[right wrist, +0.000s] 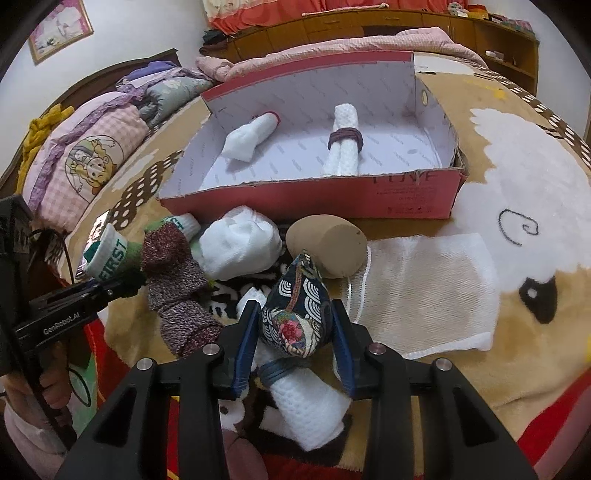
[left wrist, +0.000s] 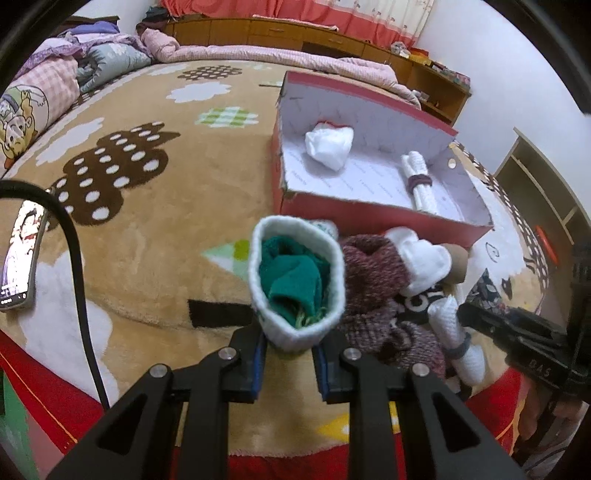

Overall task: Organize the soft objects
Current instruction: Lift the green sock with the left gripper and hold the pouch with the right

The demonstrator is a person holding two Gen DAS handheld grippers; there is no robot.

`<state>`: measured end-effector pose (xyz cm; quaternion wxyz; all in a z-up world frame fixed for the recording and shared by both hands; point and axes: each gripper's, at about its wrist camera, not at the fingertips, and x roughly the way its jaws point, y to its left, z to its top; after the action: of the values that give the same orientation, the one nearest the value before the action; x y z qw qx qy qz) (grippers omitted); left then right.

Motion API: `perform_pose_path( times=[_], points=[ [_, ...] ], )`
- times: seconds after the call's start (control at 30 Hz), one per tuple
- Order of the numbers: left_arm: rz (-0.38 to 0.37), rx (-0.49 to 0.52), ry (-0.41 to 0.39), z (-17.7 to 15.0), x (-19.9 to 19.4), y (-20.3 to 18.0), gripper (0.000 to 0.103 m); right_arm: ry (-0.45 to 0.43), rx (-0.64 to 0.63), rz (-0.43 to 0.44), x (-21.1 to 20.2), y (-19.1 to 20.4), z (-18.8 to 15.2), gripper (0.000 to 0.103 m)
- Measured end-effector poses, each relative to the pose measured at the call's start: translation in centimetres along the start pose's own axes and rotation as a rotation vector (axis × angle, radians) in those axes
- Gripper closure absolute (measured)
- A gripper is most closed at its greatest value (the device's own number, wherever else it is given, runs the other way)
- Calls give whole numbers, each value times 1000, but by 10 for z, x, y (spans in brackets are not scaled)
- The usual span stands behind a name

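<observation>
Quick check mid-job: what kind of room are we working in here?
Most likely a bedroom: the work surface is a bed under a plush cartoon blanket, folded quilts are piled at its edge, and wooden cabinets line the far wall.

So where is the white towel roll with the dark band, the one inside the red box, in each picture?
Left wrist view: the banded towel roll lies at the right end of the red box, right of centre.
Right wrist view: the same roll lies mid-box, upper centre.
Shared landmark: the crumpled white cloth beside it in the box.
</observation>
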<state>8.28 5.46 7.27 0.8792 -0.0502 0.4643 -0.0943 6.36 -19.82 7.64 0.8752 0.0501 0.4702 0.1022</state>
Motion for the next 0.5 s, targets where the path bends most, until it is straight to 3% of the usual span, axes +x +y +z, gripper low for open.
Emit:
perform_pose_path(
  times=[0.5],
  points=[
    [-15, 40, -43, 8, -17, -19, 80, -51, 0, 20, -19, -2, 6, 65]
  ],
)
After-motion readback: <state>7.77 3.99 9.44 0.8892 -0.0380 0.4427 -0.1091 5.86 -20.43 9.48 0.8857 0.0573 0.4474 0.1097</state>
